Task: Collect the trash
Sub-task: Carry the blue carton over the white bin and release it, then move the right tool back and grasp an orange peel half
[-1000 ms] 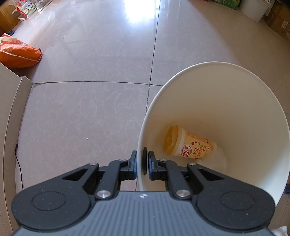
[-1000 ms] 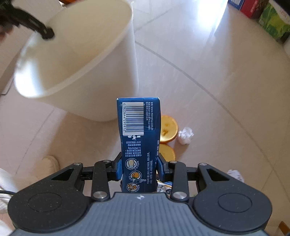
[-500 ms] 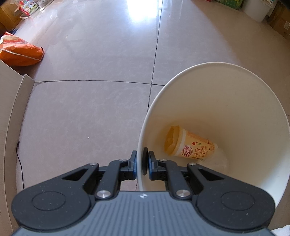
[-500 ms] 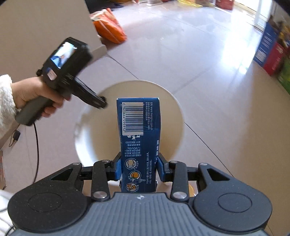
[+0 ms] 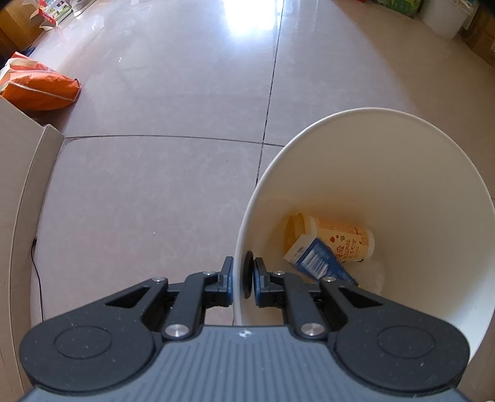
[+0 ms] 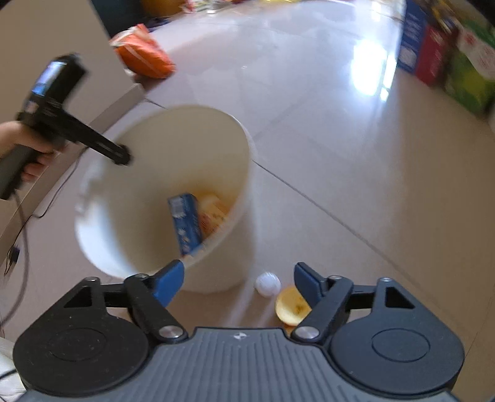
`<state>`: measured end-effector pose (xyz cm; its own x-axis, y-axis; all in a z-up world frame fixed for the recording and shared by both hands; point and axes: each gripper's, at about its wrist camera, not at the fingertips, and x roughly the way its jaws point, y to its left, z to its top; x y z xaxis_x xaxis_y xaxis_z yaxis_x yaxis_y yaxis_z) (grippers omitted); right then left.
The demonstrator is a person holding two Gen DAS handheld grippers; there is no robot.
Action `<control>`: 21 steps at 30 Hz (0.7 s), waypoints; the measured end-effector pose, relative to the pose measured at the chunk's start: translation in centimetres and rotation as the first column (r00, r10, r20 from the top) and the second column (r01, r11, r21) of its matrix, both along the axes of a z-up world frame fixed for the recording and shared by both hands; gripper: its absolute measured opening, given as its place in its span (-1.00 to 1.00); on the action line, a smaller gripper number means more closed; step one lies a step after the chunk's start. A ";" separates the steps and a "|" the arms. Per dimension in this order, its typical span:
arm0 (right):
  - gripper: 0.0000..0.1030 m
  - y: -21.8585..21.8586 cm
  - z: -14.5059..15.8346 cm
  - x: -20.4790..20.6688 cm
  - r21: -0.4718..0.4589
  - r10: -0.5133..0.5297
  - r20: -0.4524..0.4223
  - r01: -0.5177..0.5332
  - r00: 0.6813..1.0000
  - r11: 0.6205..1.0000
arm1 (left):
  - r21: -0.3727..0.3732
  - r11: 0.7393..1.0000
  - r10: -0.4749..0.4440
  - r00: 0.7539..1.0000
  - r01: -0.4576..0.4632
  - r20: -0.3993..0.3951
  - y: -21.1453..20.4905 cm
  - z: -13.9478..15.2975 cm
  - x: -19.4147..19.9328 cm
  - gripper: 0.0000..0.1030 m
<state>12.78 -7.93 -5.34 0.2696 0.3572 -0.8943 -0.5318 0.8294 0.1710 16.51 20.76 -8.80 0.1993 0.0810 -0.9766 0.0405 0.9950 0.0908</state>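
My left gripper (image 5: 240,272) is shut on the rim of the white bin (image 5: 402,173), holding it tilted; the right wrist view shows that gripper (image 6: 122,157) clamped on the bin (image 6: 148,148). Inside lie a blue carton (image 5: 318,258) and a yellow cup (image 5: 337,238), also seen as the carton (image 6: 185,222) and cup (image 6: 213,210) from the right. My right gripper (image 6: 238,278) is open and empty, just in front of the bin. On the floor between its fingers lie a crumpled white paper ball (image 6: 267,284) and an orange peel (image 6: 290,306).
An orange bag (image 5: 40,89) lies on the tiled floor at far left, beside a beige furniture edge (image 5: 27,173). A cable (image 5: 37,278) runs along it. Coloured boxes (image 6: 448,62) line the far right wall. A white tub (image 5: 442,15) stands far back.
My right gripper has opened and let go of the blue carton, which now lies in the bin beside the yellow cup. The right gripper has drawn back and lower. The left still holds the rim.
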 end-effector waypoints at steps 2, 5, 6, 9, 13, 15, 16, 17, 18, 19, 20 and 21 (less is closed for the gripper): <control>0.62 -1.3 -2.3 -0.5 -0.017 -0.029 -0.009 0.029 1.000 0.999 | 0.010 1.000 -0.012 1.000 0.012 0.000 -0.4 0.1 -0.3 -0.80; 0.62 -2.5 -5.6 -1.0 -0.056 -0.061 -0.026 0.059 0.998 0.997 | 0.010 1.000 -0.017 1.000 0.017 -0.006 -0.4 0.2 -0.5 -0.80; 0.62 -2.9 -6.7 -1.1 -0.073 -0.068 -0.039 0.065 0.997 0.995 | 0.009 1.000 -0.014 1.000 0.014 -0.009 -0.3 0.2 -0.5 -0.80; 0.62 -3.1 -9.2 -1.0 -0.109 -0.063 -0.100 0.052 0.993 0.993 | 0.006 1.000 -0.018 1.000 0.018 -0.017 -0.1 0.3 -0.3 -0.80; 0.74 -3.3 -11.3 -1.2 -0.130 -0.090 -0.125 0.074 0.988 0.989 | 0.010 0.999 -0.033 0.999 0.033 -0.018 -0.2 0.3 -0.1 -0.80; 0.86 -3.4 -12.4 -1.2 -0.127 -0.131 -0.122 0.116 0.984 0.985 | 0.005 0.999 -0.043 0.999 0.043 -0.017 -0.2 0.4 0.0 -0.81; 0.91 -3.4 -13.0 -1.4 -0.119 -0.150 -0.126 0.135 0.981 0.984 | 0.003 0.999 -0.047 0.999 0.047 -0.015 -0.3 0.4 0.1 -0.81; 0.93 -3.4 -13.6 -1.4 -0.114 -0.174 -0.128 0.159 0.976 0.981 | 0.004 0.999 -0.052 0.999 0.052 -0.013 -0.3 0.3 0.1 -0.81; 0.96 -3.4 -14.5 -1.5 -0.120 -0.195 -0.127 0.180 0.973 0.976 | 0.005 0.998 -0.056 0.998 0.057 -0.011 -0.3 0.3 0.0 -0.81; 0.97 -3.5 -15.2 -1.5 -0.132 -0.216 -0.126 0.199 0.968 0.971 | 0.007 0.998 -0.060 0.998 0.060 -0.012 -0.3 0.3 -0.1 -0.80; 0.97 -3.4 -16.3 -1.6 -0.147 -0.239 -0.122 0.221 0.963 0.964 | 0.007 0.998 -0.066 0.998 0.067 -0.012 -0.2 0.2 -0.3 -0.80; 0.97 -3.4 -17.4 -1.6 -0.159 -0.253 -0.119 0.234 0.960 0.959 | 0.005 0.998 -0.069 0.998 0.069 -0.013 -0.1 0.2 -0.3 -0.80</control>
<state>11.15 -11.31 -22.74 0.2041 0.1626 -0.9653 -0.2904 0.9518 0.0989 16.16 20.67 -8.64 0.1920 0.0728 -0.9787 0.1100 0.9894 0.0952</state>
